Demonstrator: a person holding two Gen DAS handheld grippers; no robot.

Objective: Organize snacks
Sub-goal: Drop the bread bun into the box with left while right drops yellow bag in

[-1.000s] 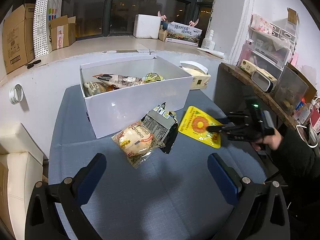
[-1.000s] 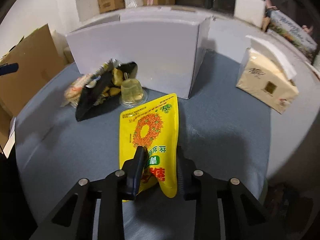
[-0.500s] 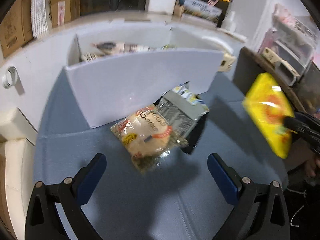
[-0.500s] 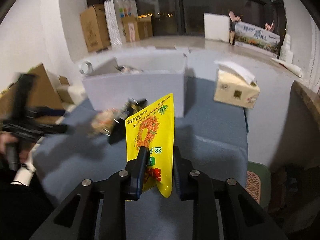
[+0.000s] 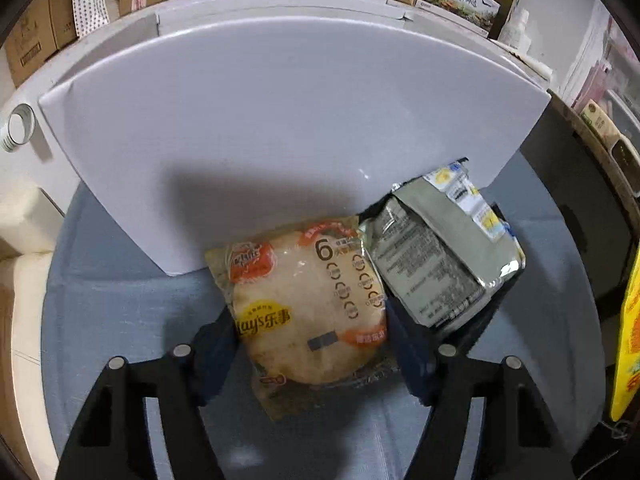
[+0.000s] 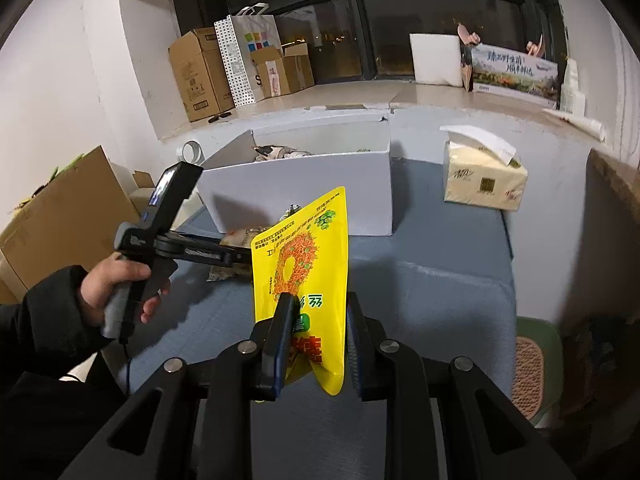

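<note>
L gripper (image 5: 310,334): jaws just closing, pads at both sides of Lay's bag (image 5: 304,304)
R gripper (image 6: 320,320): clamped on yellow pouch (image 6: 304,256)
White box (image 5: 280,120): far side of bag

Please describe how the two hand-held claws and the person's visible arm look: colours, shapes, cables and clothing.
Both claws are black frames with slotted arms and round silver bolts. The left claw has dark blue finger pads; the right claw has black fingers edged in blue. Seen from the right wrist, the left tool carries a small lit screen on top and a thin dark cable hangs below its grip. The left hand emerges from a black sleeve.
</note>
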